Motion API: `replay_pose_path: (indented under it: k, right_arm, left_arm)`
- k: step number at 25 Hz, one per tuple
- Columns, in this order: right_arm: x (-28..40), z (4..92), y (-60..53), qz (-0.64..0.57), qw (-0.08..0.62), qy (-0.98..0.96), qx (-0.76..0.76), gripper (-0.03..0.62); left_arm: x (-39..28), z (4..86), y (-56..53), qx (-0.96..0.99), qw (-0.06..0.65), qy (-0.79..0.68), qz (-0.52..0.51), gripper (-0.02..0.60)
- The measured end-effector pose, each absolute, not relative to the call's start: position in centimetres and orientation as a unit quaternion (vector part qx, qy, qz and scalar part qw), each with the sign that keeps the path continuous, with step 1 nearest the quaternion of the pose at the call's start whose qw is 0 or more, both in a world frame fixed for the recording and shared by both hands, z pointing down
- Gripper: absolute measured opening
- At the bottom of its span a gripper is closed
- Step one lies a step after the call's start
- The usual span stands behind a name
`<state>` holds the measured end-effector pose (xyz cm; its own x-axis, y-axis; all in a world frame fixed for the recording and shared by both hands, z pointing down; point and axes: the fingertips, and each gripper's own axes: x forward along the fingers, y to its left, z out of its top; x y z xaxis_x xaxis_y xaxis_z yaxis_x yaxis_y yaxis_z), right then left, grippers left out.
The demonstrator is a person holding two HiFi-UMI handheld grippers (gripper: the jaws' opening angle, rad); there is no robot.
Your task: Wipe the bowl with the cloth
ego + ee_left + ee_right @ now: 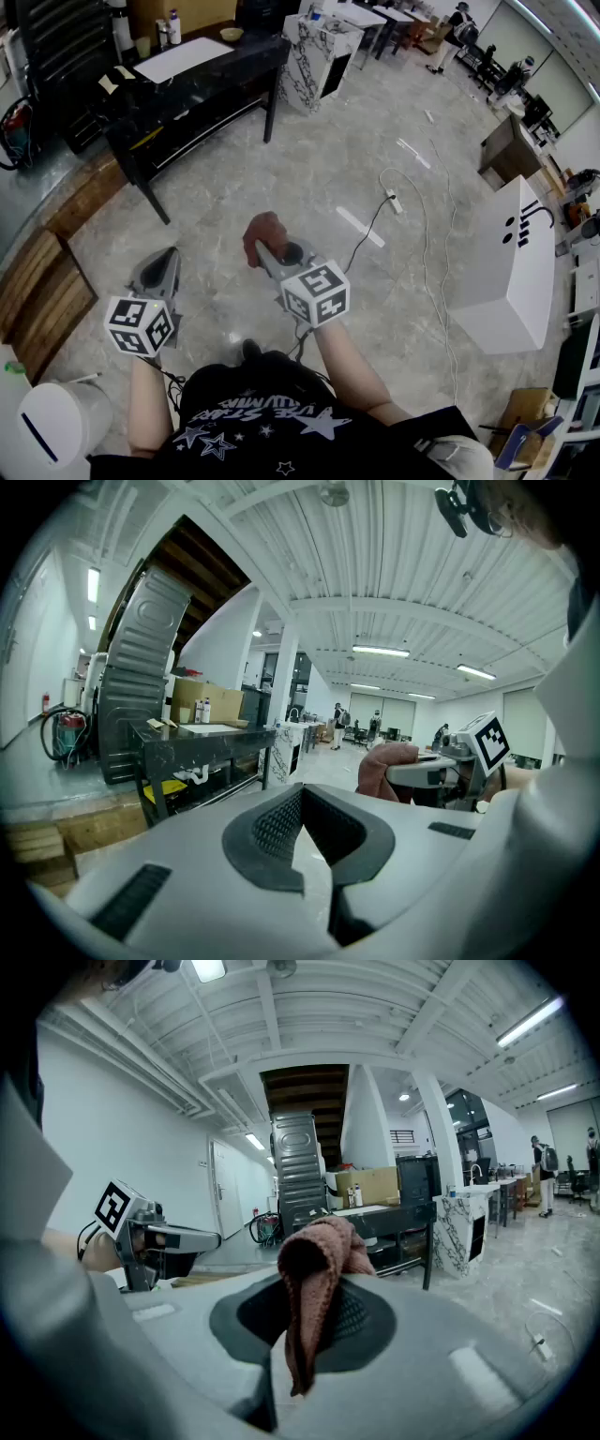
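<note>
My right gripper (263, 247) is shut on a reddish-brown cloth (264, 232), held in the air over the floor. In the right gripper view the cloth (317, 1269) bunches above the jaws and hangs down between them at the right gripper (314, 1312). My left gripper (168, 257) is held beside it to the left, shut with nothing in it; its jaws (302, 797) meet with no gap. From the left gripper view the cloth (382, 764) shows at the right. A small pale bowl (231, 35) stands far off on the black table (202, 80).
A marble-patterned cabinet (317, 52) stands beyond the black table. A white cabinet (511, 267) is at the right, and cables with a power strip (394, 201) trail over the floor. A white bin (58, 422) and wooden boards (37, 291) are at the left.
</note>
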<state>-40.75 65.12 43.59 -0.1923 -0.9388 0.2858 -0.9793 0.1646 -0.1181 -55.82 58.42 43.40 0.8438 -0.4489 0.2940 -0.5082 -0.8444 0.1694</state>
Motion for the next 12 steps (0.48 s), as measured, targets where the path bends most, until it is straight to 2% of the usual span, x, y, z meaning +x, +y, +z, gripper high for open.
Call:
replay_pose_path:
  k: [12]
  right_arm:
    - [-40.2,44.2,64.4,0.143,0.075,-0.769,0.619,0.050]
  left_arm:
    - [-55.8,45.0,58.3,0.948,0.143,-0.251,0.135,0.008]
